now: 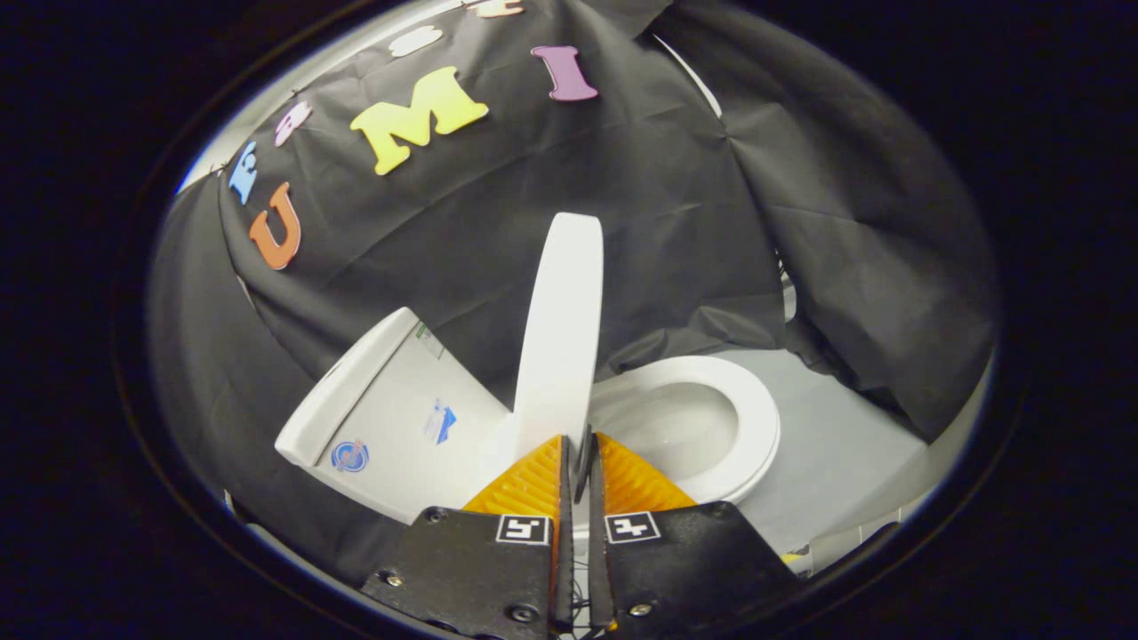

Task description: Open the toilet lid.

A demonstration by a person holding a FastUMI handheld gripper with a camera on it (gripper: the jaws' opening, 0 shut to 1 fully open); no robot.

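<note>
Both fingers of the gripper (578, 453) were clamped on the edge of the toilet lid (562, 329), raised upright at twelve o'clock; the seat (756, 418) was seen at two o'clock, the tank (391, 409) at ten o'clock.

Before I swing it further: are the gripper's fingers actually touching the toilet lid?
Touching. In the gripper view, the raised toilet lid's lower edge runs down between the fingers, which press it from both sides with no gap visible.
</note>
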